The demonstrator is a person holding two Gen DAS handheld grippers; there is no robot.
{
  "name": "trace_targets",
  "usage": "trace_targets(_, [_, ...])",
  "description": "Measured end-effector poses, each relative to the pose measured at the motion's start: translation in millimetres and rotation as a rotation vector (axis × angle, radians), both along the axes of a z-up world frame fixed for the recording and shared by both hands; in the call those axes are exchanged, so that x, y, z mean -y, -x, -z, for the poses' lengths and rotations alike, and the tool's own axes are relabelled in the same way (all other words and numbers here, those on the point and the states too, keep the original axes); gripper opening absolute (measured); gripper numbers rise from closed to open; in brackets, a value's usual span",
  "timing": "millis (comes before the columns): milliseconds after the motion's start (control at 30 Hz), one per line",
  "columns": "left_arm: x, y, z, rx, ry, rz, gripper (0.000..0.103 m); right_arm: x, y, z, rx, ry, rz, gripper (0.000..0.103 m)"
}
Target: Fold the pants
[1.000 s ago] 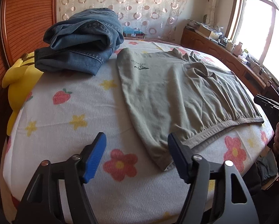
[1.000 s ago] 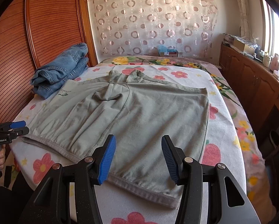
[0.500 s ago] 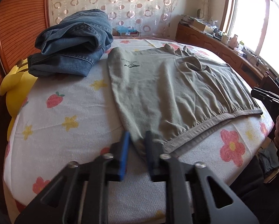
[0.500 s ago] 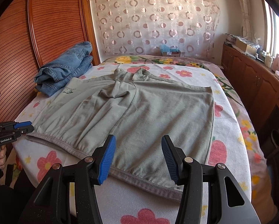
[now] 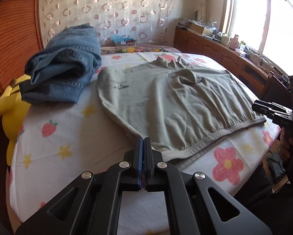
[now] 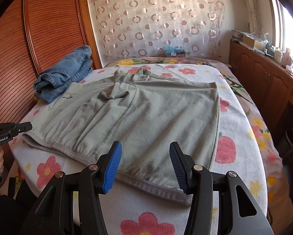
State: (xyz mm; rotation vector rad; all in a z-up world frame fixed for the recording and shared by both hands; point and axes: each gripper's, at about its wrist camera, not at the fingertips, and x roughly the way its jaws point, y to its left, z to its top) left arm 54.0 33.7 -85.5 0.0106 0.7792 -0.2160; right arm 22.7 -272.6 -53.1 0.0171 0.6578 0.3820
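The grey-green pants are lying spread across the flower-print bed, legs already doubled back toward the waistband, so the first fold looks done and narrower folds are left. The left gripper is pinching the near waistband corner, its fingers pressed together on the cloth. The right gripper is hovering with fingers half apart, holding nothing. Creases are showing near the crotch.

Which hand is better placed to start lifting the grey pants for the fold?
Left, probably. The left tool is shut on a corner of the grey pants, while the right tool hangs open over the near hem, gripping nothing.
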Motion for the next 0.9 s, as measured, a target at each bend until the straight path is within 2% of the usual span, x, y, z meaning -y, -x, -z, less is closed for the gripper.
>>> trace_targets(400, [42.2, -21.5, -38.1, 0.069, -0.028, 0.111, 0.002, 9.9, 4.4, 2.2, -0.001, -0.033, 0.017, 0.053])
trace_targets(500, [55.9, -31.1, -48.3, 0.084, -0.014, 0.137, 0.002, 10.2, 5.4, 1.8, -0.004, -0.040, 0.013, 0.053])
trace_targets(900, [122.1, -58.9, -66.1, 0.077, 0.016, 0.269, 0.002, 23.9, 12.9, 2.7, 0.006, -0.060, 0.041, 0.053])
